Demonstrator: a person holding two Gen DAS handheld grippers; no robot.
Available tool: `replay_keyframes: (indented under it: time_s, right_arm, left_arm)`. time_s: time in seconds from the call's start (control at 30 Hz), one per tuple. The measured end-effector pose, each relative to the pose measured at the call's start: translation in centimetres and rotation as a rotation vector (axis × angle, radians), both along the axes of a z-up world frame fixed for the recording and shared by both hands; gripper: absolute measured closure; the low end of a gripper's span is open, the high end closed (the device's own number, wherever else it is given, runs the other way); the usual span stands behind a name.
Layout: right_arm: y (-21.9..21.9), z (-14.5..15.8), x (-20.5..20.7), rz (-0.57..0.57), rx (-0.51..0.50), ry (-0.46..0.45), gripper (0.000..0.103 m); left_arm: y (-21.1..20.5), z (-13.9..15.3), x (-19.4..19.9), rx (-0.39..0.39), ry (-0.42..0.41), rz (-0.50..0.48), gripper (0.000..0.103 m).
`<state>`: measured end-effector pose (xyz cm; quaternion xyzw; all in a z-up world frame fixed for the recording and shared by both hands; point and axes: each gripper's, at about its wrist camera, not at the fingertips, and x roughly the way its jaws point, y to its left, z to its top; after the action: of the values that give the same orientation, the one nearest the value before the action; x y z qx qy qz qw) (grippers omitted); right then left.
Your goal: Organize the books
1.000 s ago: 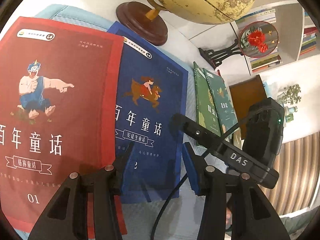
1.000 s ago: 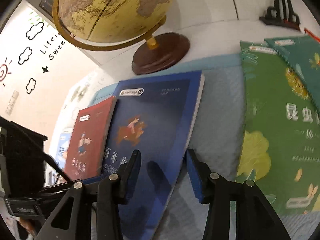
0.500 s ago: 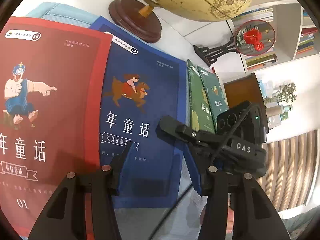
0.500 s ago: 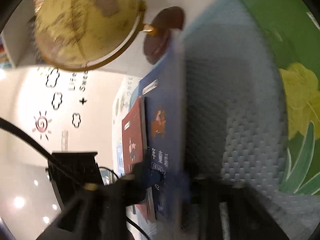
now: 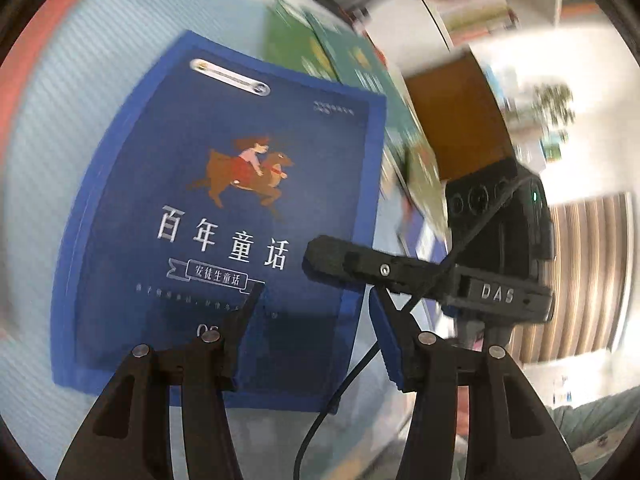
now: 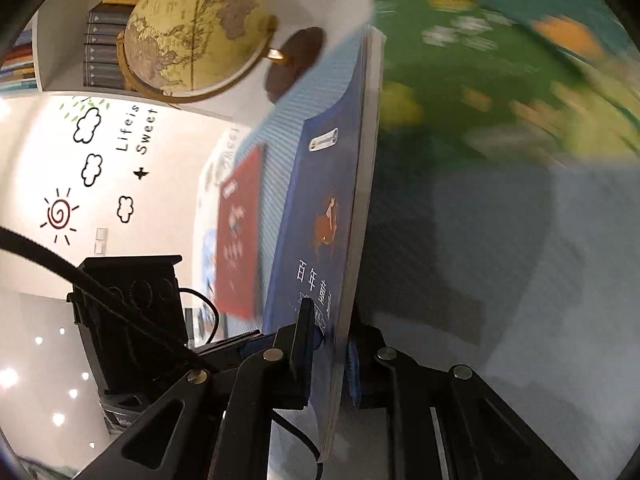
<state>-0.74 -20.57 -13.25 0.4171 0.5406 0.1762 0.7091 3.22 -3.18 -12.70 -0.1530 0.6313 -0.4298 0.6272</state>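
Observation:
A blue storybook (image 5: 224,220) with a child riding a deer lies on the light blue mat (image 5: 100,92). My right gripper (image 6: 332,328) is shut on the book's right edge, near its lower corner. In the right wrist view the blue book (image 6: 320,208) shows edge-on, its gripped side raised off the mat. My left gripper (image 5: 316,304) hovers open over the book's lower right corner, with nothing pressed between its pads. The red storybook (image 6: 238,232) lies flat further left, apart from the blue one. Two green books (image 6: 480,80) lie to the right, blurred.
A globe (image 6: 196,28) on a dark wooden base (image 6: 296,64) stands behind the books. A brown box (image 5: 452,116) sits beyond the green books (image 5: 304,52). Bookshelves line the back wall. A person's sleeve (image 5: 592,424) shows at the lower right.
My right gripper closed on the blue book's right edge and tipped it up. The blue book has shifted right, away from the red one. My left gripper moved right with it.

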Motion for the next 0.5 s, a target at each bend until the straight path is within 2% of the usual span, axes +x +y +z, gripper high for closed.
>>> replay_keyframes:
  time_s: [0.13,0.23,0.3,0.33,0.37,0.4,0.43,0.47,0.5]
  right_arm:
    - [-3.7,-0.1,-5.6,-0.062,-0.027,0.052,0.087]
    - [-7.3,-0.2,-7.7,-0.132,-0.062,0.07,0.083]
    - [-9.2,-0.5,-8.0,-0.152,-0.091,0.089,0.074]
    - [-9.8,-0.7,-7.7,-0.145,-0.128,0.106,0.063]
    - [-10.1,-0.8,-7.6,-0.132,-0.17,0.126,0.056]
    - [-10.0,-0.4,-7.7,-0.126,-0.182,0.111,0.056]
    - [-9.8,0.1,-8.0,-0.121,-0.208,0.086,0.051]
    - [-9.4,0.7,-8.3,-0.111,-0.26,0.065,0.041]
    - [-9.3,0.9,-8.8,-0.095,-0.313,0.061,0.039]
  left_arm:
    - [-5.0,-0.1,-4.6,0.02,0.017,-0.09,0.054]
    - [-6.9,0.7,-5.5,0.106,-0.05,-0.117,0.054]
    - [-6.5,1.7,-5.0,0.201,-0.137,-0.073,0.054]
    - [-6.1,2.0,-4.6,0.249,-0.167,-0.045,0.054]
    - [-5.1,2.4,-4.2,0.305,-0.208,0.001,0.054]
    - [-4.5,2.5,-4.0,0.345,-0.233,0.031,0.054]
    - [-3.5,2.5,-3.7,0.419,-0.263,0.072,0.054]
    - [-2.1,2.1,-3.6,0.451,-0.268,0.092,0.054]
    - [-1.4,1.6,-3.5,0.465,-0.247,0.106,0.054]
